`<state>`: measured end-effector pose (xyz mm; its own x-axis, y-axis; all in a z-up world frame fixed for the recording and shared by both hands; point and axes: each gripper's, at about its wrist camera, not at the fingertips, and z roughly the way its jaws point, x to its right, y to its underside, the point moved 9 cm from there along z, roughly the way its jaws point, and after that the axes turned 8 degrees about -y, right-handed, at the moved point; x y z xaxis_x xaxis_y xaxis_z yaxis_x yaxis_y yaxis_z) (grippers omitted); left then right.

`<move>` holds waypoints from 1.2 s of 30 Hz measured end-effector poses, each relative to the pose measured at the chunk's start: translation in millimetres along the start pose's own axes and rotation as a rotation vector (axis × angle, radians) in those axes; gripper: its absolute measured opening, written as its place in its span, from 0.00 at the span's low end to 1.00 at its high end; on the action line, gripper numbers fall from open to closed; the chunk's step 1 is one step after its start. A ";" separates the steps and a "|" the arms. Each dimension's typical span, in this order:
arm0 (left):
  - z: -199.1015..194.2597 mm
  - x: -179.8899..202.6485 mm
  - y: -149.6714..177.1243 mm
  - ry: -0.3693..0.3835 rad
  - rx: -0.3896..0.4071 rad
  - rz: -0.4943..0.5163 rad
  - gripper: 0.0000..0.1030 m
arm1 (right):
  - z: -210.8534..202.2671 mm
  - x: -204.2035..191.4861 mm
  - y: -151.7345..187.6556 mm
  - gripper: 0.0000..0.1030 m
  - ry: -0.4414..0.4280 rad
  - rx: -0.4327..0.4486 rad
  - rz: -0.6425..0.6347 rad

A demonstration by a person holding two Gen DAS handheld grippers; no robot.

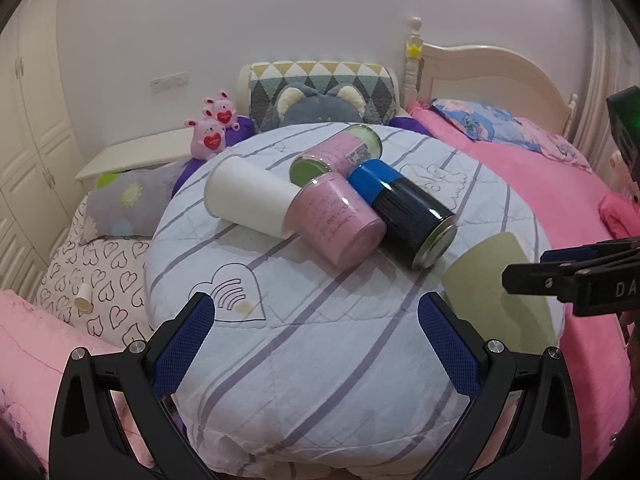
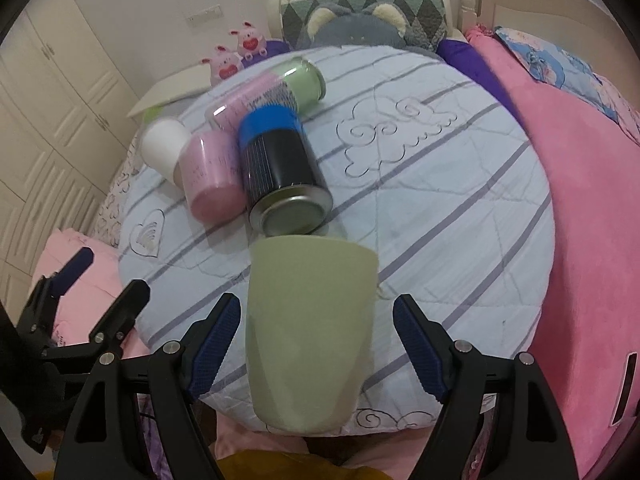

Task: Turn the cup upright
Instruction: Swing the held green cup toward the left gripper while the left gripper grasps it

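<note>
1. In the left wrist view, the left gripper (image 1: 316, 328) was seen with its blue-padded fingers (image 1: 182, 344) spread wide, and nothing was held between them.
2. Below those fingers, a round striped cushion (image 1: 320, 360) was seen on a bed with a pink blanket (image 1: 520, 168).
3. Four cans were seen lying on their sides in a touching cluster at the far part of the cushion: a white-capped pink can (image 1: 296, 210), a green-ended pink can (image 1: 340, 152) behind it, and a blue-capped black can (image 1: 404, 210) to the right.
4. The pale green cup (image 1: 488, 280) was seen at the right edge of the cushion, just beside the black can, with its wider end toward the cans.
5. The right gripper (image 1: 580, 276) was seen entering from the right, close by the cup; from this view it could not be told whether the cup was touched.
6. In the right wrist view, the right gripper (image 2: 316, 344) was seen with its fingers (image 2: 214, 344) open on either side of the cup (image 2: 308, 332); a gap was visible at the right finger, while the left pad lay just at the cup's wall.
7. The cup was seen with its wider end near the metal end of the black can (image 2: 280, 172).
8. The left gripper (image 2: 80, 304) was seen at the lower left, beside the cushion (image 2: 440, 220).
</note>
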<state>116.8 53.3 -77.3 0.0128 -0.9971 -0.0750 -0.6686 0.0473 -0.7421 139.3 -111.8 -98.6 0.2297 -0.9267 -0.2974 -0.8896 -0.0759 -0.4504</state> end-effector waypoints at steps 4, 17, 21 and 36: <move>-5.0 15.1 -2.7 0.009 -0.003 0.004 1.00 | -11.5 13.5 -3.8 0.78 -0.008 0.026 0.018; -15.3 85.8 -14.0 0.013 -0.059 -0.038 1.00 | -46.9 77.8 -4.2 0.78 -0.112 0.120 0.065; -12.4 105.2 -13.7 -0.011 -0.079 -0.035 1.00 | -50.0 96.5 -2.6 0.78 -0.145 0.138 0.053; 21.3 132.6 -9.6 -0.119 -0.204 -0.031 1.00 | -24.7 122.4 -3.0 0.78 -0.270 0.110 0.018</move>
<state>140.8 -78.1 -94.3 0.1147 -0.9833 -0.1411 -0.8028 -0.0081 -0.5962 160.3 -234.1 -112.8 0.3243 -0.7949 -0.5128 -0.8496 -0.0064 -0.5274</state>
